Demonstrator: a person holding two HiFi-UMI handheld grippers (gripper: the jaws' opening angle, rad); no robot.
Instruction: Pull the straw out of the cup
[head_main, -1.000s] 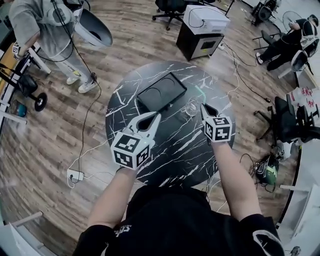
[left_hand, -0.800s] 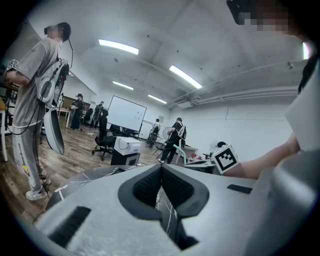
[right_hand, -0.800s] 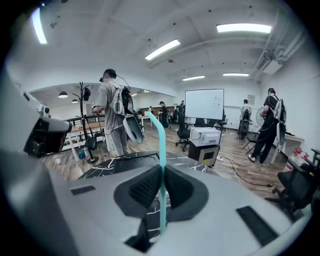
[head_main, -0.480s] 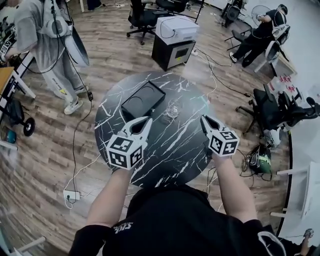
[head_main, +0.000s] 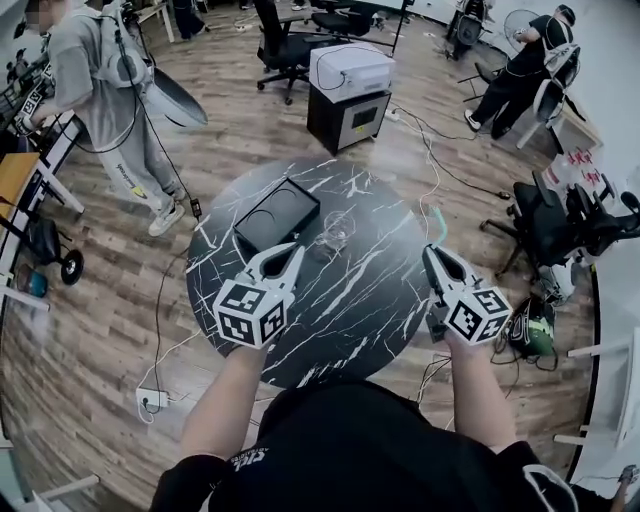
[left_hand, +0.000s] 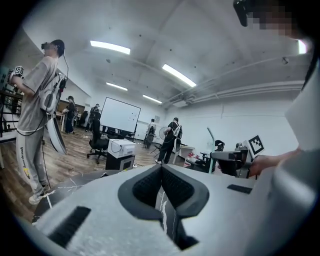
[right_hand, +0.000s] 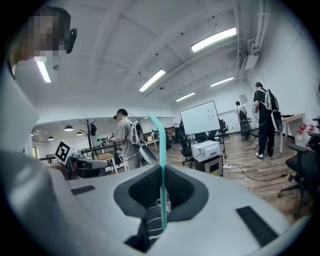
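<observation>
- The right gripper (head_main: 436, 252) has its jaws nearly closed, pinching the teal straw (head_main: 440, 226) between the pads.
- In the right gripper view the straw (right_hand: 161, 190) stands upright across that gripper (right_hand: 161, 172). Its long axis runs top to bottom, and the bent upper end leans left above the jaws.
- The straw's lower end hangs free just under the pads, clear of the cup (head_main: 335, 232).
- The cup stands on the table (head_main: 370, 295), well left of the right gripper's tips.
- The left gripper (head_main: 286, 250) has its jaws together and holds nothing (left_hand: 161, 168). The cup lies ahead of it, slightly to its right.
</observation>
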